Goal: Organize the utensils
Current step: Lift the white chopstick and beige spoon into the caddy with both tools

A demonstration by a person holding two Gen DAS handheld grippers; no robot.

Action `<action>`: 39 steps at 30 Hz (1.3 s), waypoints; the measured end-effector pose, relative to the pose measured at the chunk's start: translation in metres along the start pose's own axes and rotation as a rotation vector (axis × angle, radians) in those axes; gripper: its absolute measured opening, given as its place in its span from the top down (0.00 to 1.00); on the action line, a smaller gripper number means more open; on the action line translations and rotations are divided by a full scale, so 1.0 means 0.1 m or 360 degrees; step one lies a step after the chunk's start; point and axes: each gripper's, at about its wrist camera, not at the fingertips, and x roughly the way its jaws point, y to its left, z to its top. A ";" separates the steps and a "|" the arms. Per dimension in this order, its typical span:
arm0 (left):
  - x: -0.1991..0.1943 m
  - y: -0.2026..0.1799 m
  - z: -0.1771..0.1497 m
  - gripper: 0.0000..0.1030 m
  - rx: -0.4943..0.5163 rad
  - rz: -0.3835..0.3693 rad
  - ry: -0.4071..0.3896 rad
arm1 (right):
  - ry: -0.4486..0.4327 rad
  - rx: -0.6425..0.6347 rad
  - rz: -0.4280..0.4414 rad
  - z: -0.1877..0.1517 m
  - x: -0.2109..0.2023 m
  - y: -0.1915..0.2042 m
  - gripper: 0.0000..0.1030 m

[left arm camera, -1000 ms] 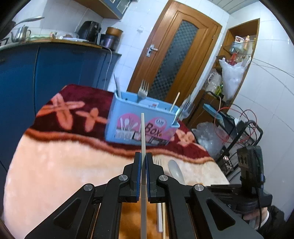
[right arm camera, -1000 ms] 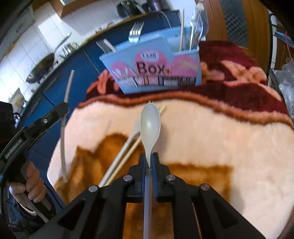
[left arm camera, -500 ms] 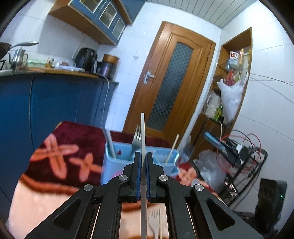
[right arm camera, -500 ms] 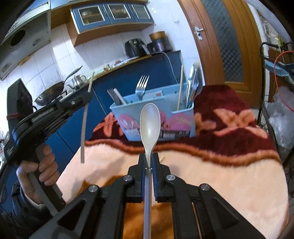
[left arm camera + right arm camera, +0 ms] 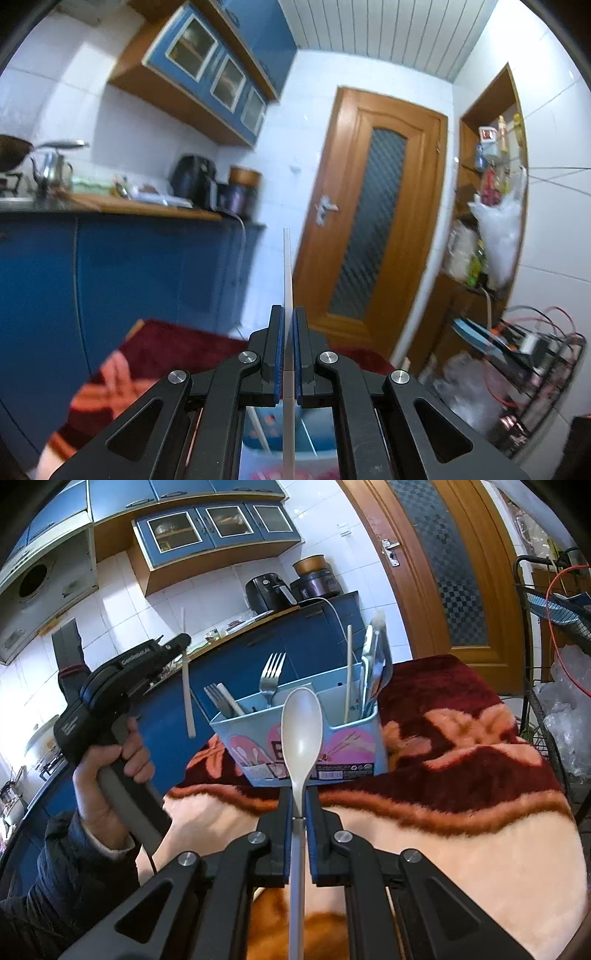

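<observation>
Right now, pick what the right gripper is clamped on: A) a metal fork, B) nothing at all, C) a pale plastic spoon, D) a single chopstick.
C: in the right wrist view the right gripper is shut on the handle of the pale spoon, whose bowl stands up in front of the blue utensil box; the chopstick is in the left gripper instead.

Utensil box on the blanket-covered table, forks and chopsticks standing in its compartments, spoon before the box, left gripper to its left with a chopstick, kitchen counter behind, door right.
</observation>
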 end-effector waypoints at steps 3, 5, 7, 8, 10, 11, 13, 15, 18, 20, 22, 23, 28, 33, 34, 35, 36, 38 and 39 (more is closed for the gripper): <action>0.08 0.03 0.03 0.96 -0.0017 0.0026 -0.0046 | -0.0014 -0.0007 -0.0018 0.05 0.00 -0.04 0.91; 0.14 0.04 0.02 0.96 -0.0024 0.0043 -0.0078 | -0.0028 -0.0011 -0.0035 0.09 0.00 -0.06 0.91; 0.18 0.04 0.00 0.96 -0.0001 0.0086 -0.0118 | -0.0043 -0.0012 -0.0044 0.13 0.01 -0.08 0.91; 0.20 0.02 0.00 0.96 0.0009 0.0118 -0.0144 | -0.0055 -0.0014 -0.0044 0.15 0.01 -0.09 0.91; 0.24 0.01 -0.04 0.96 0.0021 0.0160 -0.0183 | -0.0070 -0.0022 -0.0056 0.20 0.03 -0.09 0.91; 0.26 0.00 -0.06 0.96 0.0028 0.0168 -0.0186 | -0.0077 -0.0026 -0.0064 0.23 0.04 -0.10 0.91; 0.31 -0.01 -0.13 0.96 0.0039 0.0163 -0.0169 | -0.0096 -0.0031 -0.0075 0.31 0.07 -0.10 0.91; 0.33 -0.02 -0.20 0.96 0.0069 0.0167 -0.0156 | -0.0131 -0.0049 -0.0087 0.41 0.10 -0.10 0.91; 0.36 -0.03 -0.28 0.96 0.0088 0.0162 -0.0134 | -0.0194 -0.0105 -0.0116 0.58 0.17 -0.08 0.91; 0.37 -0.02 -0.30 0.96 0.0080 0.0151 -0.0116 | -0.0223 -0.0145 -0.0143 0.70 0.27 -0.06 0.91; 0.38 -0.01 -0.32 0.96 0.0079 0.0144 -0.0105 | -0.0244 -0.0161 -0.0158 0.78 0.38 -0.06 0.91; 0.38 0.00 -0.33 0.96 0.0079 0.0143 -0.0105 | -0.0262 -0.0171 -0.0165 0.83 0.46 -0.06 0.91; 0.39 0.01 -0.36 0.96 0.0067 0.0144 -0.0088 | -0.0388 -0.0217 -0.0211 1.00 0.69 -0.08 0.91; 0.41 0.02 -0.38 0.96 0.0059 0.0134 -0.0079 | -0.0450 -0.0187 -0.0236 1.08 0.93 -0.17 0.91; 0.41 0.01 -0.38 0.96 0.0062 0.0132 -0.0079 | -0.0458 -0.0192 -0.0243 1.08 0.97 -0.17 0.91; 0.41 0.01 -0.39 0.96 0.0064 0.0130 -0.0079 | -0.0478 -0.0215 -0.0259 1.06 0.98 -0.16 0.91; 0.41 0.01 -0.39 0.96 0.0065 0.0130 -0.0080 | -0.0502 -0.0252 -0.0274 1.05 0.98 -0.13 0.91; 0.41 0.01 -0.40 0.96 0.0065 0.0131 -0.0077 | -0.0536 -0.0316 -0.0308 1.02 1.00 -0.07 0.91; 0.41 0.01 -0.40 0.96 0.0064 0.0126 -0.0073 | -0.0534 -0.0328 -0.0308 1.01 1.01 -0.06 0.91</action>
